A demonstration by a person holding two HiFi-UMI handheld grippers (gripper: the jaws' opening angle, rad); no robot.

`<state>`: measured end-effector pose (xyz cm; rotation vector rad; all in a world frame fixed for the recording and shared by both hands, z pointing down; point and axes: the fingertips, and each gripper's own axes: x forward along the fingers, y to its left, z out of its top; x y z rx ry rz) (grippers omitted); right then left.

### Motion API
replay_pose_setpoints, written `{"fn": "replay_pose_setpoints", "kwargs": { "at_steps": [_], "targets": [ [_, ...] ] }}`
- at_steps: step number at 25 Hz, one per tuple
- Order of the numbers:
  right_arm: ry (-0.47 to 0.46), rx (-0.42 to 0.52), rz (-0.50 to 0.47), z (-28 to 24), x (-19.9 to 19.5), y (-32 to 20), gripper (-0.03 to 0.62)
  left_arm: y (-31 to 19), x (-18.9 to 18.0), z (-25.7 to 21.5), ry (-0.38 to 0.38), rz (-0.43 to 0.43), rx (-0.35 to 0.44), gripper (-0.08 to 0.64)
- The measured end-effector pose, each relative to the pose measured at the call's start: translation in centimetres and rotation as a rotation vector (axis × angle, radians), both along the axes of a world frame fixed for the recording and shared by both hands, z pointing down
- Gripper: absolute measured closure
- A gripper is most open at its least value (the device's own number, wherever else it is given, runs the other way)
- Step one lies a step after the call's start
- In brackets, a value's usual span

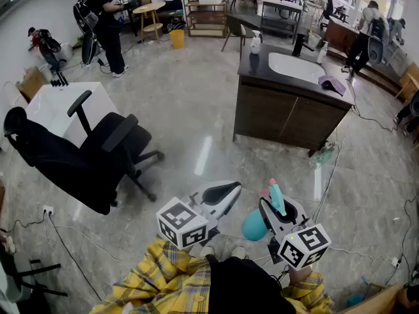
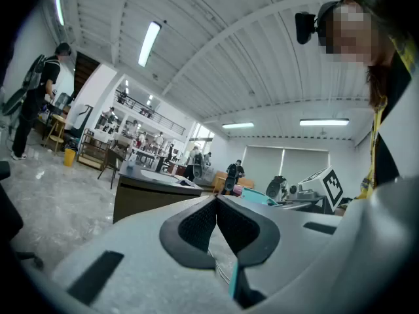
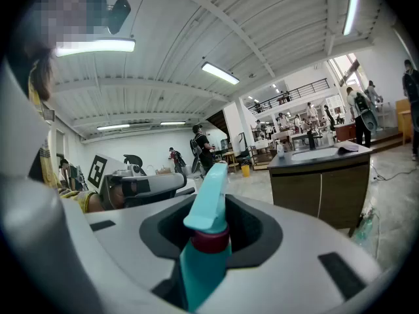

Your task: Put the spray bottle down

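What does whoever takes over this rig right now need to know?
Left gripper: jaws together, nothing between them.
Right gripper: jaws clamped on the teal spray bottle, nozzle up.
Done: the bottle is in the grip, held above the floor in front of the person.
Left: put it down, probably on the sink counter ahead, then open the jaws.

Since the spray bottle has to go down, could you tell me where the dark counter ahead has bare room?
The counter is bare along its front left strip, between the small white bottle and the basin. The right end is crowded by the purple cloth; the back edge by the faucet.
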<state>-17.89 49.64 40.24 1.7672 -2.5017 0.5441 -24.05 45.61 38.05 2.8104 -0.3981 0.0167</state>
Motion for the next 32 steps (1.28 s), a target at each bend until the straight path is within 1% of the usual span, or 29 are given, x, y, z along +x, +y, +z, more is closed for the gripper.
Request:
{"fn": "replay_pose_setpoints", "kwargs": {
  "at_steps": [5,10,13,20,25,29,32],
  "targets": [
    [-0.007,-0.006,-0.005,0.2,0.3,0.2,0.476,0.2,0.0,0.0,0.011,-0.012,-0.009,0.555],
    [-0.042,0.021,-0.002,0.0,0.9,0.3,0.476,0.3,0.6,0.4,0.015,-0.013,-0.024,0.555],
    [-0.059,0.008,-0.007,0.4,1.6,0.2,0.476,0.3,1.6,0.5,0.015,-0.012,-0.031,0.554],
    [-0.049,-0.005,-0.017,0.6,4.4,-0.6,0.476,-0.3,4.4,0.5,0.027,-0.015,-0.033,0.554],
    [-0.055,0.025,-0.050,0.1,6.2,-1.0,0.476,-1.0,6.6,0.3,0.029,-0.032,-0.033,0.554],
    [-0.063,0.017,-0.063,0.2,7.5,-1.0,0.476,-1.5,7.7,0.4,0.028,-0.055,-0.049,0.555],
    [-0.074,0.035,-0.066,0.1,8.6,-0.9,0.476,-1.3,8.4,0.1,0.030,-0.043,-0.044,0.555]
  ]
}}
